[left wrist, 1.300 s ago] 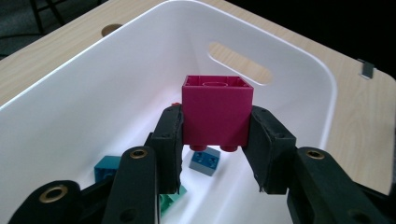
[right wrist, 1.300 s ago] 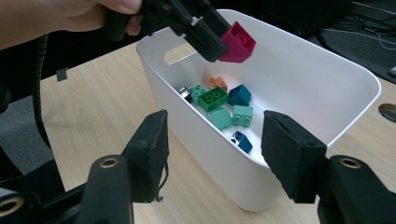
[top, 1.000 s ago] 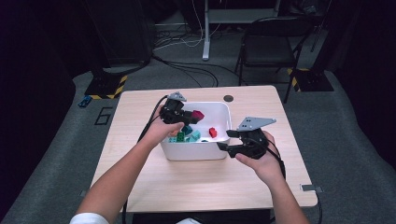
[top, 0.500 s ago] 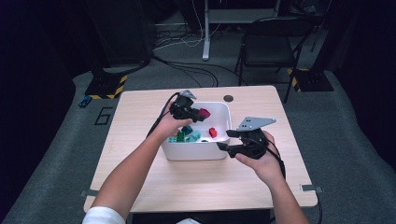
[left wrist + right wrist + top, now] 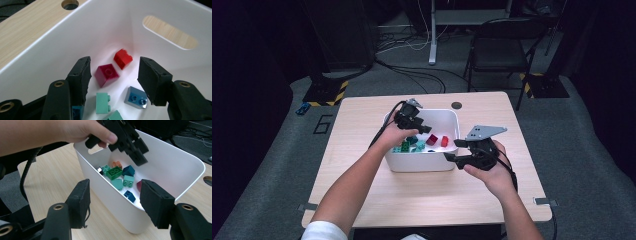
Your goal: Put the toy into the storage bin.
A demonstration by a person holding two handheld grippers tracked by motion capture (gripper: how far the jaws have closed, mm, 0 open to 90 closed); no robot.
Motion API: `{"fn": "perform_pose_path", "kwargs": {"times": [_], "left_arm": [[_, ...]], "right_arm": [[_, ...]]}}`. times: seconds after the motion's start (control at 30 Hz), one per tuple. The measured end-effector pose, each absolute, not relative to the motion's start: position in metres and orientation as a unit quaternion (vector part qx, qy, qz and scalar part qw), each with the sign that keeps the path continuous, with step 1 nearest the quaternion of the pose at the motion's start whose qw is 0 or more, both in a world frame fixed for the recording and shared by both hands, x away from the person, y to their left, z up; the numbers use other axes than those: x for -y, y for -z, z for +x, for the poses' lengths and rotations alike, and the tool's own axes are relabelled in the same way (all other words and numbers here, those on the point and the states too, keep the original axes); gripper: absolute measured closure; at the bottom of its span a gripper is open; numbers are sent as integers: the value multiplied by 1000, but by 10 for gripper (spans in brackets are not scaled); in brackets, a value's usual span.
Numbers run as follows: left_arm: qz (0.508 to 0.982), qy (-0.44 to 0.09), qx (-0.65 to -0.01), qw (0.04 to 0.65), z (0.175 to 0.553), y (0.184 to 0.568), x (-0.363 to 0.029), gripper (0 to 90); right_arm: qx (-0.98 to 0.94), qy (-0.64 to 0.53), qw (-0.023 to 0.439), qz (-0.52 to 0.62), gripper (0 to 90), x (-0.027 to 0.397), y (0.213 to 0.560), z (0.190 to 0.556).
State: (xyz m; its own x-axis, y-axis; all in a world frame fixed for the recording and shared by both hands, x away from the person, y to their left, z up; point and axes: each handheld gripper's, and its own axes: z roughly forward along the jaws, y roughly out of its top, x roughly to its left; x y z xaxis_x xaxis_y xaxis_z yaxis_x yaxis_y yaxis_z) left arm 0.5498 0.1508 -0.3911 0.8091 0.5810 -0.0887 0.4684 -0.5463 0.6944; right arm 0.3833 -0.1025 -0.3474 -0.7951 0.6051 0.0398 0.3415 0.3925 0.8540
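Note:
My left gripper (image 5: 422,127) hangs over the white bin (image 5: 452,116), pointing down into it. Its jaws have just been opening and stand apart with nothing gripped between them (image 5: 113,75). Below them on the bin floor lie a magenta brick (image 5: 107,74), a red brick (image 5: 123,58), a mint brick (image 5: 103,102) and a blue brick (image 5: 136,97). My right gripper (image 5: 453,150) is open and empty just outside the bin's near right corner, its jaws (image 5: 113,202) facing the bin wall (image 5: 120,205). The right gripper view also shows the left gripper (image 5: 136,155) above green, orange and teal bricks.
The bin stands mid-table on a light wooden tabletop (image 5: 362,125) with a round cable hole (image 5: 456,105) behind it. A black chair (image 5: 502,50) and floor cables lie beyond the far edge. Both forearms reach in from the near side.
The left gripper moved right and lower over the bin and opened. The magenta brick it held now lies on the bin floor. The right gripper stayed put.

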Motion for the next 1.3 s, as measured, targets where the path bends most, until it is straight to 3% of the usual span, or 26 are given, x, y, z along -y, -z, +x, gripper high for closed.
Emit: {"fn": "perform_pose_path", "kwargs": {"times": [0.6, 1.3], "left_arm": [[851, -119, -306, 410, 493, 332, -225, 398], [826, -169, -336, 420, 435, 344, -300, 383]], "right_arm": [[-825, -465, 140, 288, 411, 99, 349, 384], [-829, -465, 139, 276, 408, 92, 348, 380]]}}
